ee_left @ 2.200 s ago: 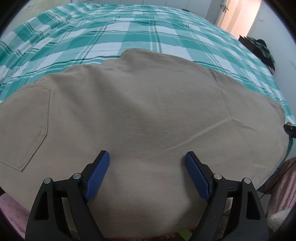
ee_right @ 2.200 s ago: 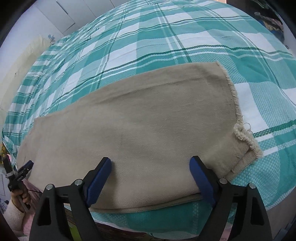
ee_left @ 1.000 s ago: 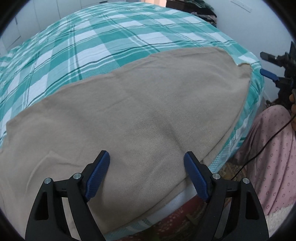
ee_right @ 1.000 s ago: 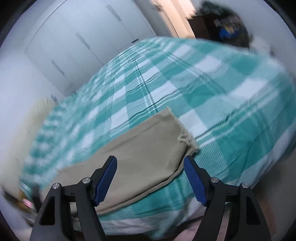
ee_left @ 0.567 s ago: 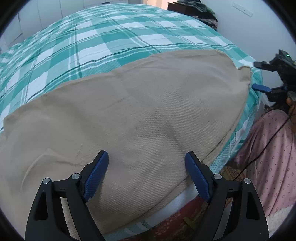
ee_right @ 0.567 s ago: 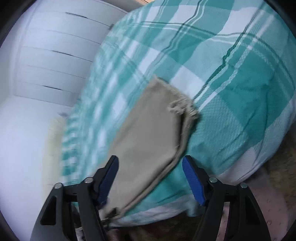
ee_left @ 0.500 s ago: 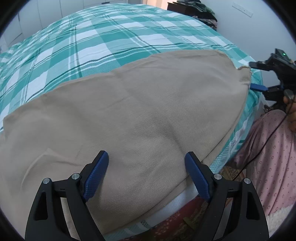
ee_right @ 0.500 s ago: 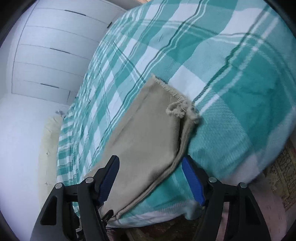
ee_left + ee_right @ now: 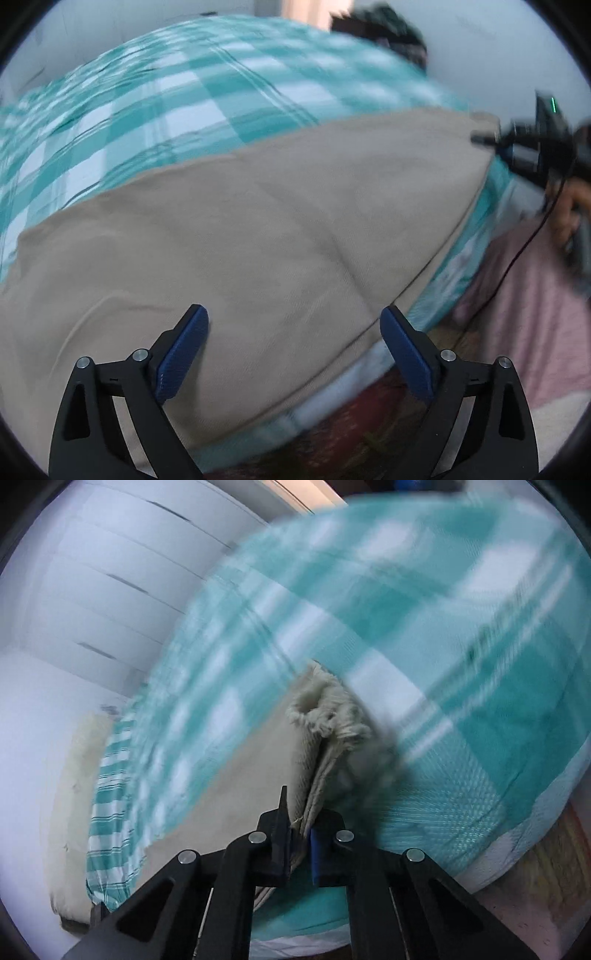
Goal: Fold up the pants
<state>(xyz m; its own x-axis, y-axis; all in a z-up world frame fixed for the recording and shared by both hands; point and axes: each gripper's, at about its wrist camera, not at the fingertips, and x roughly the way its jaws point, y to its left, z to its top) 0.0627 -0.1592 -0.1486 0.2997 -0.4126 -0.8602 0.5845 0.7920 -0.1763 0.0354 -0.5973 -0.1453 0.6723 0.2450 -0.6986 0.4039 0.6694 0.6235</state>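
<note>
Left wrist view: left gripper point(image 9: 293, 334) spread wide, blue pads point(image 9: 181, 350) apart and gripping nothing, poised over the near edge of the beige pants point(image 9: 258, 236). Pants lying flat along the front edge of the bed point(image 9: 207, 92), covered in a teal-and-white plaid sheet, a few soft creases across the cloth. Far right, right gripper point(image 9: 517, 147) at the pants' far end, blurred, with a hand and a pink dotted garment point(image 9: 528, 295) below it. Dark clutter in the far corner, too blurred to name.

Right wrist view: right gripper point(image 9: 299, 843) clenched on the folded edge of the pants point(image 9: 236, 782) beside the frayed hem point(image 9: 325, 712), the layers pinched between the pads point(image 9: 316, 853). Pants stretching away to the left along the plaid bed point(image 9: 461, 664). White panelled wardrobe point(image 9: 110, 565) behind; heavy motion blur throughout.
</note>
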